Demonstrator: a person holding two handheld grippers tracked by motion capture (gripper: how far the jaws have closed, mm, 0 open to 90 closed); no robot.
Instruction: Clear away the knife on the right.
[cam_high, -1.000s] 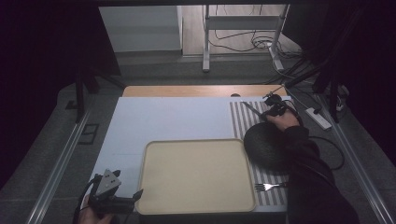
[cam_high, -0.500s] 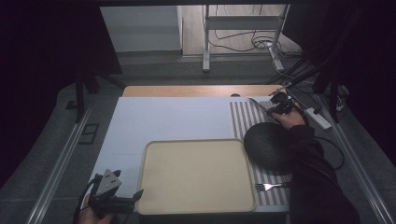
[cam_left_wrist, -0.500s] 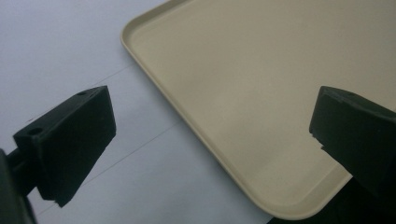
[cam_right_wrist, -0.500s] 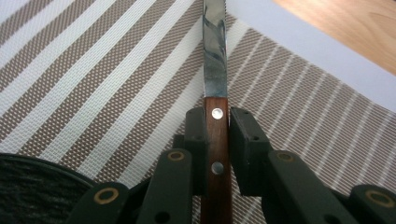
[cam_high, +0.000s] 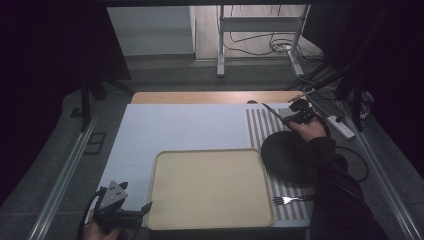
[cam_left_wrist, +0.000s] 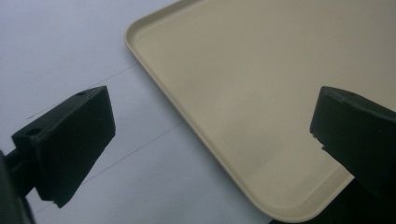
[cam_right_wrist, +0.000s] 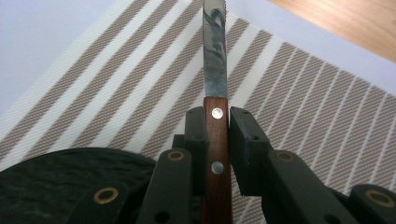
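- Knife (cam_right_wrist: 216, 116), with a wooden riveted handle and a steel blade, is clamped by its handle between the jaws of the right gripper (cam_right_wrist: 217, 135); the blade runs up to the top edge of the right gripper view, over the striped placemat (cam_right_wrist: 299, 107).
- From the high view, the right gripper (cam_high: 299, 116) sits at the right of the frame, above the black round plate (cam_high: 287, 156), with the knife (cam_high: 272, 112) pointing toward the upper left, over the far part of the striped placemat (cam_high: 257, 125).
- Fork (cam_high: 289, 200) lies on the placemat at the lower right, just beside the right edge of the beige tray (cam_high: 210, 187).
- Left gripper (cam_high: 131, 212) is held at the lower left of the high view, close to the tray's near-left corner, with the person's hand (cam_high: 95, 231) at the bottom edge.
- Its jaws stand wide apart and hold nothing in the left gripper view; the left gripper (cam_left_wrist: 210, 140) hangs over the corner of the tray (cam_left_wrist: 261, 93) and the pale table sheet (cam_left_wrist: 70, 51).
- A white power strip (cam_high: 341, 126) lies on the floor to the right of the table.
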